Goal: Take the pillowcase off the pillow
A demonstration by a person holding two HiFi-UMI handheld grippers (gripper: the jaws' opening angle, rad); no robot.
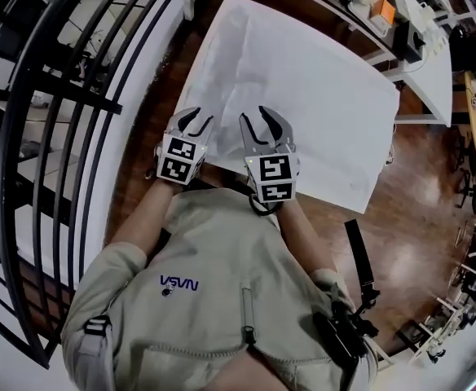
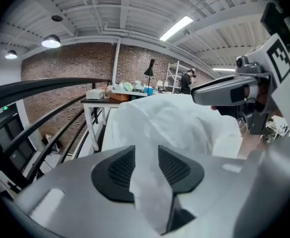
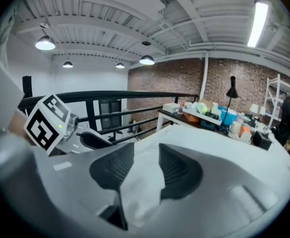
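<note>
The left gripper (image 2: 146, 151) has its jaws apart, with a fold of the white pillowcase (image 2: 177, 123) running between the pads — the cloth fills the gap. The right gripper (image 2: 222, 92) hangs at upper right, over the cloth; a black railing (image 2: 40, 89) curves along the left.

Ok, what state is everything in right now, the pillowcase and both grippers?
Pillowcase: still on, lying flat, not pulled back.
Left gripper: open, white fabric between its fingers, not pinched.
Right gripper: open, fabric between its fingers too, not pinched.
</note>
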